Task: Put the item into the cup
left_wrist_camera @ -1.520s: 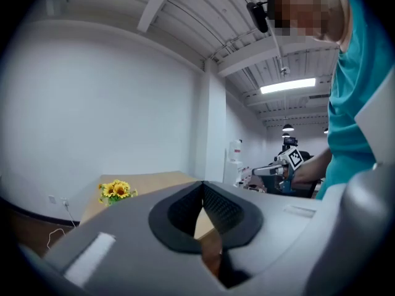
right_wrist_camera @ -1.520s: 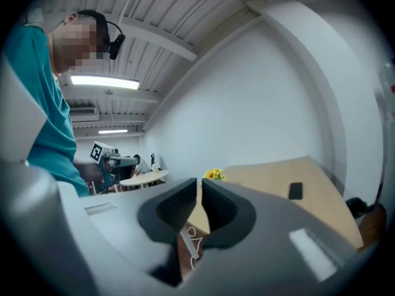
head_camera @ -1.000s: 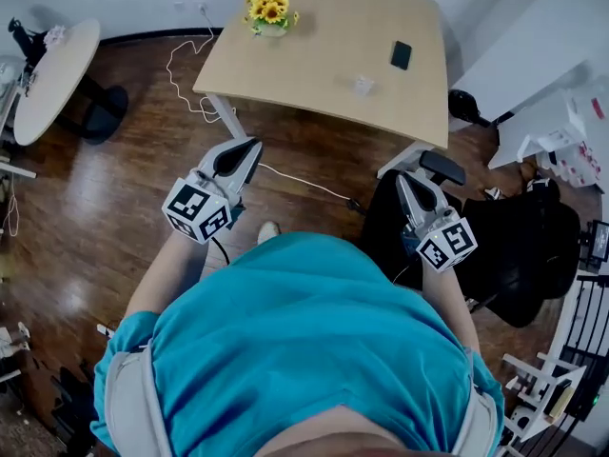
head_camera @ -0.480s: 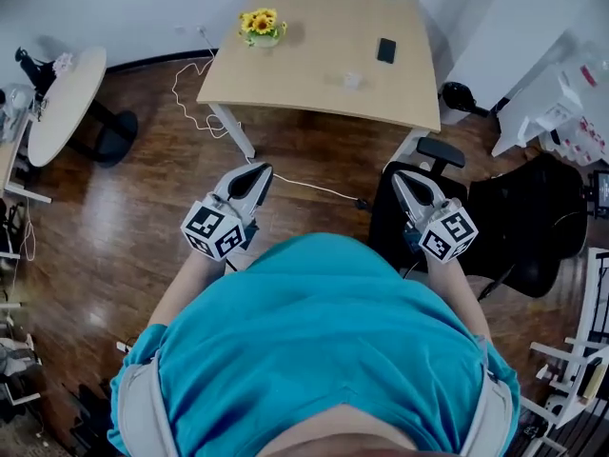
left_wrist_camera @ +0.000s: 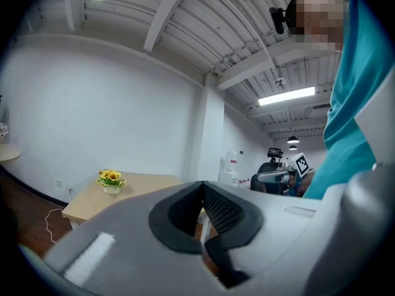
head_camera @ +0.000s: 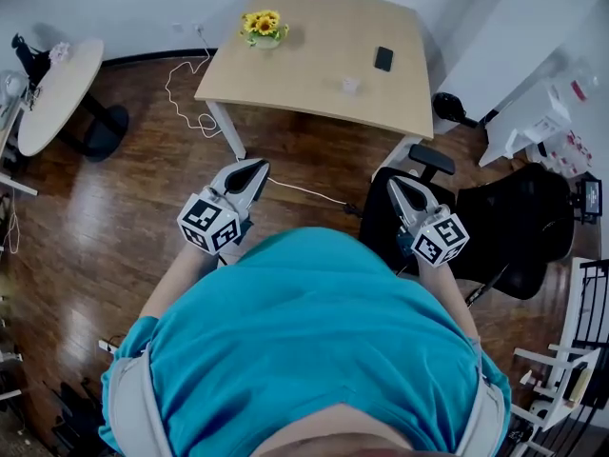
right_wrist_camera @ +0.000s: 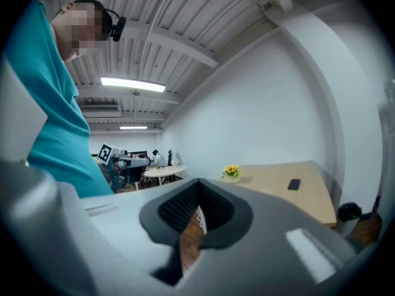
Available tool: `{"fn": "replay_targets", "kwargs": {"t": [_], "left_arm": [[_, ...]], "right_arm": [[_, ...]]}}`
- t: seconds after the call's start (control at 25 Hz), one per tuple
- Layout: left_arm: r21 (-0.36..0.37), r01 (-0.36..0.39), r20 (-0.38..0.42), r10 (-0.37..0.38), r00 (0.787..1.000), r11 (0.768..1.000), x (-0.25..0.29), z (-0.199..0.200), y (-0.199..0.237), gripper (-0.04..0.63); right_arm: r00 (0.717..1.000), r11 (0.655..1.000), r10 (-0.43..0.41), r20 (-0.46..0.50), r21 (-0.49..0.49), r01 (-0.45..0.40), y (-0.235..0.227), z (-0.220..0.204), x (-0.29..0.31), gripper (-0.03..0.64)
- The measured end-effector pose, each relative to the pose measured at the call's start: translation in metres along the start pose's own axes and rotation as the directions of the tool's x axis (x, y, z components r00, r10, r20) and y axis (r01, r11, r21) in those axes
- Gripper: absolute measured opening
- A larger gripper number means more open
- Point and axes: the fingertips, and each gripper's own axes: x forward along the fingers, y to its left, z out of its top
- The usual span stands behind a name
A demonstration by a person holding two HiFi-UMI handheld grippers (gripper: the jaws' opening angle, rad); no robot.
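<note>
Head view first: the person stands well back from the wooden table (head_camera: 314,41), both tools tucked close to the chest, a carrying posture by the look of it, since nothing is within reach. The left gripper (head_camera: 254,168) and right gripper (head_camera: 396,185) both point toward the table. On it are a flower pot (head_camera: 263,25), a dark phone (head_camera: 383,58) and a small pale object (head_camera: 350,85), too small to tell whether it is the cup or the item. It lies well apart from both tools, ahead and between them.

Left gripper view: the ribbed pads (left_wrist_camera: 185,207) are pressed together at the tips, with nothing between them. The flowers sit far off to the left.

Right gripper view: the pads (right_wrist_camera: 179,207) meet at the tips, pinching nothing, and only floor shows through the slit beneath. The table spreads far ahead to the right.
</note>
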Motion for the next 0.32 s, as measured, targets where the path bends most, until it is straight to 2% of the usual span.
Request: {"fn": "replay_targets", "kwargs": {"t": [0.32], "left_arm": [[-0.003, -0.004, 0.000, 0.004, 1.000, 1.000, 0.0016, -0.0003, 0.0002, 0.002]], "right_arm": [[1.000, 1.000, 0.007, -0.007, 0.000, -0.007, -0.0017, -0.0023, 0.0010, 0.000]]}}
